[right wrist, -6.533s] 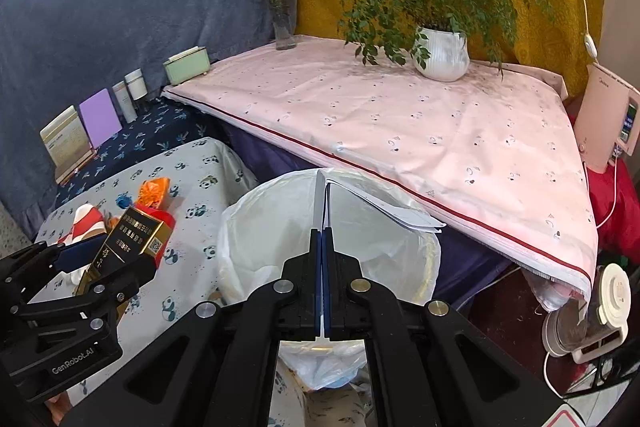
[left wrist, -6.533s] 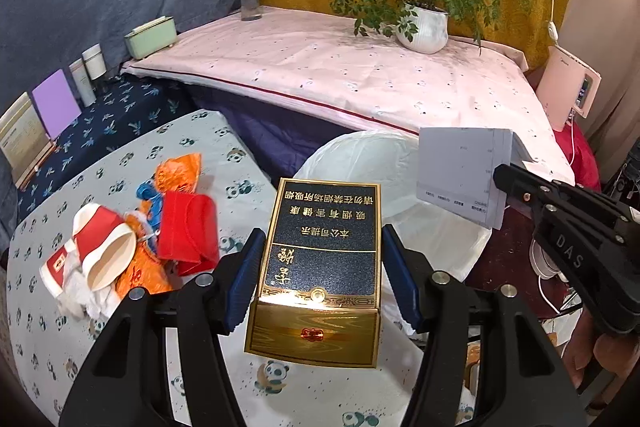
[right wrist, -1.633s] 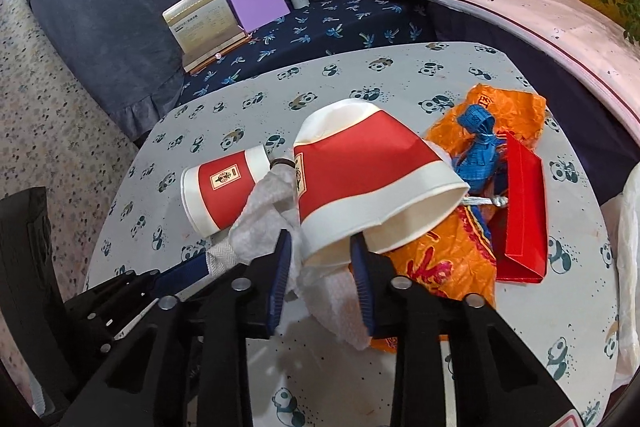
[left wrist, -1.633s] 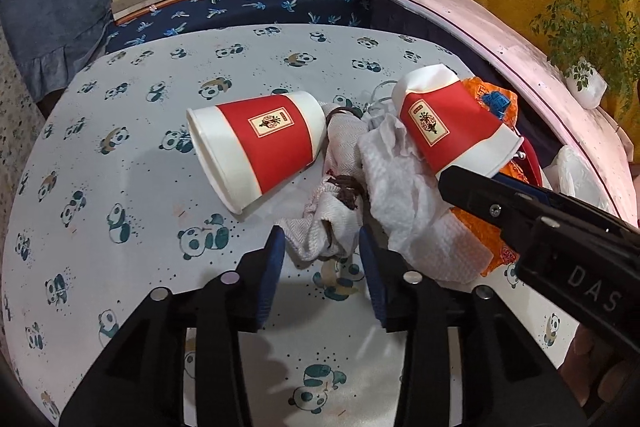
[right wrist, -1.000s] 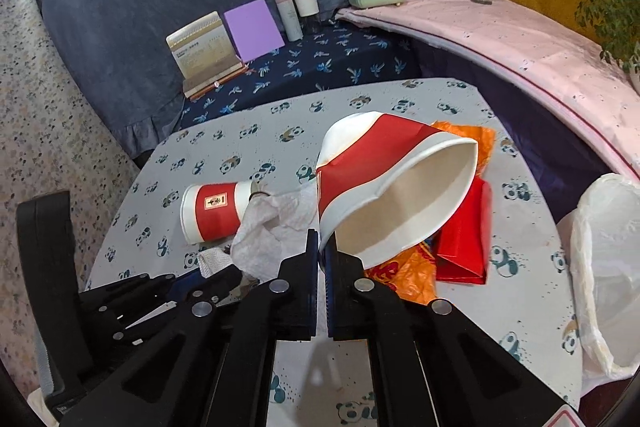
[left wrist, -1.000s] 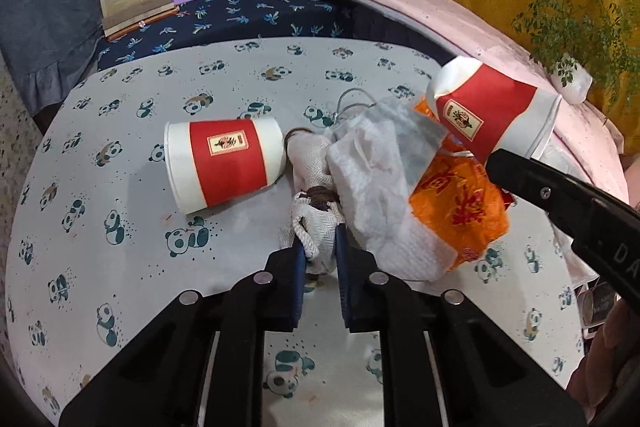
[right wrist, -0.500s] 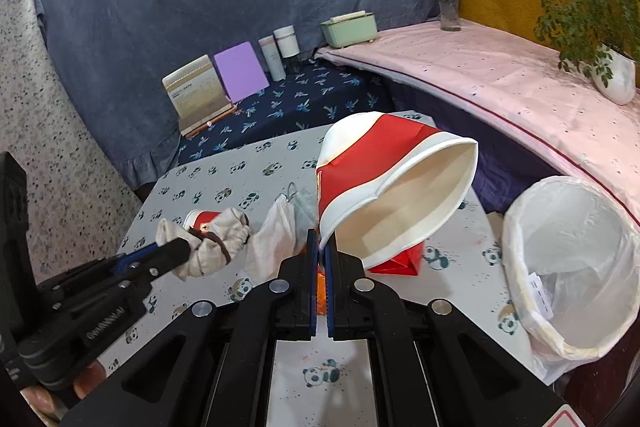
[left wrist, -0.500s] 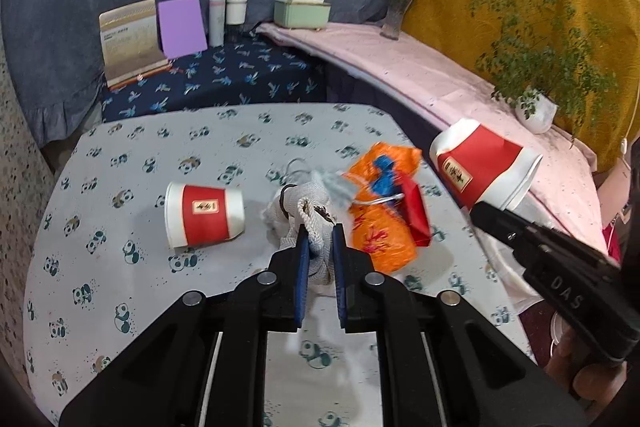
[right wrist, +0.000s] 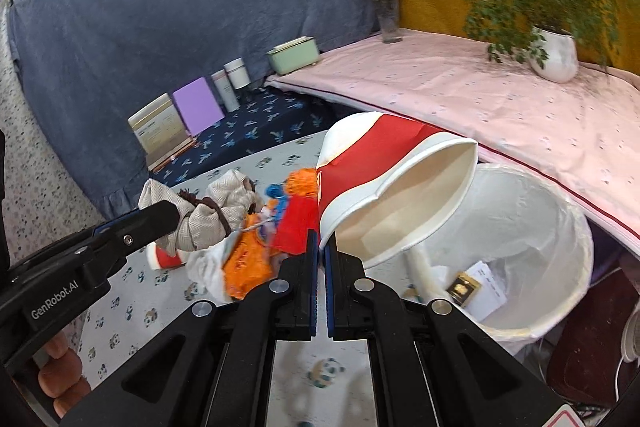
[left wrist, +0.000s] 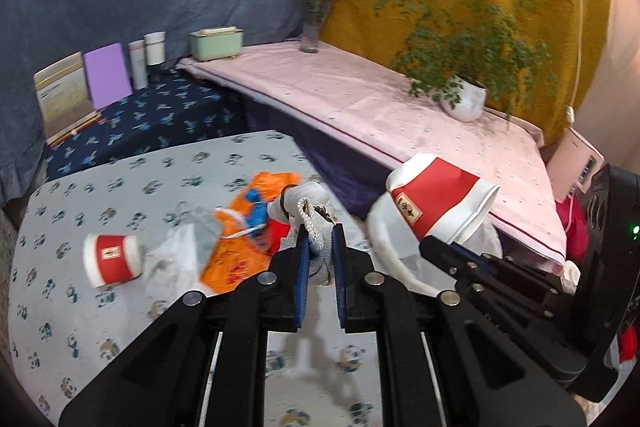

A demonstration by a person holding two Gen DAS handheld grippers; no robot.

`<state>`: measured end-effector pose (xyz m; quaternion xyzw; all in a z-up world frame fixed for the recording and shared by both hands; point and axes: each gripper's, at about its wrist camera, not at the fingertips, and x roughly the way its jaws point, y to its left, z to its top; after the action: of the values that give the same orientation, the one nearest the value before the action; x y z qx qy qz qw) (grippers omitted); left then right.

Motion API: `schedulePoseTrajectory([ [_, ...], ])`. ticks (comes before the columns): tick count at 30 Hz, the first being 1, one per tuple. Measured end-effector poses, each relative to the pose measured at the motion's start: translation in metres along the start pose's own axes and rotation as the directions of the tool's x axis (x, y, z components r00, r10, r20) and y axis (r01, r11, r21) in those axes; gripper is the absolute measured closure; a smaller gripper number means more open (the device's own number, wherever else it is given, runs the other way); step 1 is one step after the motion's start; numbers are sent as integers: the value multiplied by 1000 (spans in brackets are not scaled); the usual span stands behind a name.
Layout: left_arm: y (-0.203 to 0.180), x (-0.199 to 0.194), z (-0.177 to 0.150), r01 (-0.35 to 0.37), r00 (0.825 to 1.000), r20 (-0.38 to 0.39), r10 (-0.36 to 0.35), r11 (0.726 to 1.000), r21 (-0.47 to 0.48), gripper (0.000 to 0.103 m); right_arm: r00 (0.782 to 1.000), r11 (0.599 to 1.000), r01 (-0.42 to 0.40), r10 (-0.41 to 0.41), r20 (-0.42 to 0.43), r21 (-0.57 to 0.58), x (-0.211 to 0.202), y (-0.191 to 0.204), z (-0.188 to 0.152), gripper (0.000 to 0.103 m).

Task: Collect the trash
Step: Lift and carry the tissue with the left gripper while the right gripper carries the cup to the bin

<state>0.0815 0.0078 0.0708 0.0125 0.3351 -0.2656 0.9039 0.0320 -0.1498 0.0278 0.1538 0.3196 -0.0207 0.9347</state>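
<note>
Above panda-print table (right wrist: 256, 307); squashed red-and-white paper cup (right wrist: 384, 183); grey knotted rag (left wrist: 314, 223).

- The left gripper (left wrist: 319, 251) points down at a slant, its jaws nearly closed and clamped on a cloth bundle (left wrist: 310, 211).
- The right gripper (right wrist: 321, 247) also slants down, jaws pinched tight on a cup's (right wrist: 384, 187) rim.
- Fingertips (right wrist: 56, 375) of the person's left hand wrap its handle.
</note>
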Motion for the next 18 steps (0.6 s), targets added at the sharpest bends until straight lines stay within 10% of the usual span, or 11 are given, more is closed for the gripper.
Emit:
schedulePoseTrajectory([
  [18,-133,72,5,188,979,-106,-173,970,155,92,987,970,153,-158,9,191,-34,-126,-15,100],
])
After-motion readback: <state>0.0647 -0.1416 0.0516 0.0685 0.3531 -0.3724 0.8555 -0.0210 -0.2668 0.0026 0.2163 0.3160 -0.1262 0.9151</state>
